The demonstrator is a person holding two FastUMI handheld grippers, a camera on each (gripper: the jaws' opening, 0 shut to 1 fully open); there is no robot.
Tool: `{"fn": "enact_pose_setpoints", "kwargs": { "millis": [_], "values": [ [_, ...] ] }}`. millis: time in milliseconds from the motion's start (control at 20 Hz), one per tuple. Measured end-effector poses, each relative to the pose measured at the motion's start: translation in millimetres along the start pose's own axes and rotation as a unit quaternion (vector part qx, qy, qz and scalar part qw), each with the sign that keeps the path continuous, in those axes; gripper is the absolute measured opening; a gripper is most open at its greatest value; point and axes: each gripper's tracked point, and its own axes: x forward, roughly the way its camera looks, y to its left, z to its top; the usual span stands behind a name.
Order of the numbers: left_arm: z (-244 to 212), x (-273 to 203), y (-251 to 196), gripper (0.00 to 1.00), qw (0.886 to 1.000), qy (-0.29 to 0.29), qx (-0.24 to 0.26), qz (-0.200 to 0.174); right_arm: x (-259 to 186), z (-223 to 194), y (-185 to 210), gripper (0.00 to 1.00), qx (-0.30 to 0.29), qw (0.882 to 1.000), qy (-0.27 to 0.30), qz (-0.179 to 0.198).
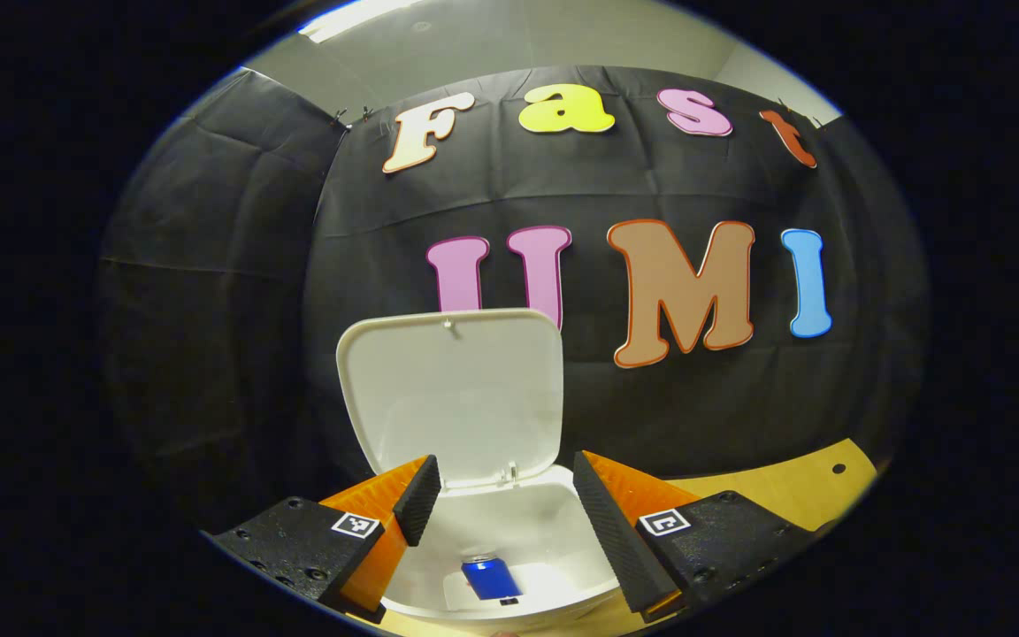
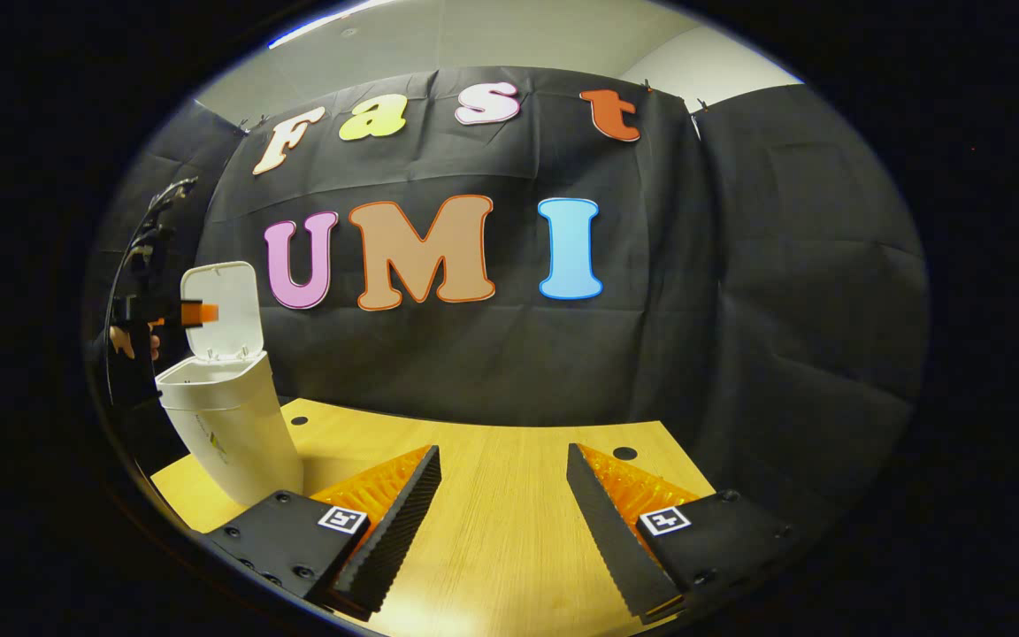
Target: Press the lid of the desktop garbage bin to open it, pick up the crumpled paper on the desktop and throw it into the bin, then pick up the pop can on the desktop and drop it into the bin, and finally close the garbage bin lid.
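The left tool [image 1: 502, 509] hangs over the white bin [image 1: 509, 566], looking down into it. Its two fingers are spread wide apart and pinch nothing. The blue pop can [image 1: 491, 577] lies at the bottom of the bin, below the gap between the fingers. The lid [image 1: 455, 389] stands up at the back of the bin.

The right tool [image 2: 502, 495] is over the wooden desk [image 2: 509, 495], well apart from the bin, fingers spread, holding nothing. In the right gripper view, the bin stands near the desk's left edge.
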Motion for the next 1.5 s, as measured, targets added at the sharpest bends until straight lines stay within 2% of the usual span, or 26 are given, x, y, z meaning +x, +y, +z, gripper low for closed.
{"fn": "enact_pose_setpoints", "kwargs": {
  "millis": [100,150,200,300,350,400,450,500,550,700,750,800,850,950,1050,1200,1500],
  "values": [
    [31.0,2.6,4.6,0.90,1.000,-0.020,-0.008,-0.001,2.1,-0.2,3.2,0.96,0.004,1.000,-0.004,0.003],
    [46.9,5.1,7.7,0.89,0.999,-0.036,-0.011,0.000,3.8,0.8,5.3,1.00,0.006,1.000,-0.004,0.005],
    [62.3,9.1,11.3,0.89,0.999,-0.051,-0.009,0.001,5.0,-0.8,6.0,0.96,0.007,1.000,-0.003,0.006],
    [86.3,16.3,18.1,0.89,0.997,-0.072,0.002,0.003,4.2,-1.2,6.0,0.96,0.009,1.000,-0.004,0.004],
    [96.7,21.0,20.6,0.89,0.997,-0.082,0.005,0.004,3.7,-2.7,4.1,1.00,0.010,1.000,-0.005,0.003],
    [106.0,27.0,23.2,0.91,0.996,-0.090,0.007,0.004,3.0,-3.8,2.6,0.96,0.012,1.000,-0.005,0.001],
    [112.6,32.2,27.5,0.89,0.996,-0.093,0.008,0.008,2.5,-3.8,1.0,1.00,0.014,1.000,-0.004,-0.002],
    [115.9,38.6,30.0,0.89,0.996,-0.093,0.008,0.009,1.4,-5.0,-0.4,0.96,0.018,1.000,-0.002,-0.005],
    [117.6,47.5,32.0,0.89,0.996,-0.086,0.002,0.010,-0.6,-7.6,-3.6,1.00,0.021,1.000,0.000,-0.009],
    [116.6,78.3,42.4,0.89,0.997,-0.054,-0.049,0.011,-8.3,-11.6,-16.0,1.00,0.029,0.999,0.003,-0.026],
    [115.3,88.5,47.6,0.90,0.997,-0.044,-0.058,0.016,-11.8,-12.6,-20.0,0.96,0.031,0.999,0.003,-0.033],
    [109.9,98.8,53.3,0.90,0.998,-0.036,-0.056,0.020,-15.2,-13.4,-23.2,1.00,0.031,0.999,0.004,-0.039],
    [104.8,104.7,58.0,0.89,0.998,-0.025,-0.047,0.025,-17.8,-16.5,-26.8,0.96,0.031,0.998,0.006,-0.045],
    [86.8,114.0,58.2,0.89,0.999,0.005,-0.032,0.027,-21.7,-19.5,-32.8,0.96,0.030,0.998,0.010,-0.054],
    [71.3,116.0,53.4,0.92,0.999,0.030,-0.037,0.024,-25.7,-20.5,-37.3,0.96,0.030,0.998,0.011,-0.059],
    [69.8,108.2,53.3,0.92,0.999,0.028,-0.030,0.027,-26.6,-17.3,-37.7,0.96,0.028,0.998,0.009,-0.058],
    [63.0,76.2,41.4,0.92,0.999,0.031,-0.035,0.020,-23.3,-14.3,-27.9,0.95,0.022,0.999,0.010,-0.031]
  ]
}}
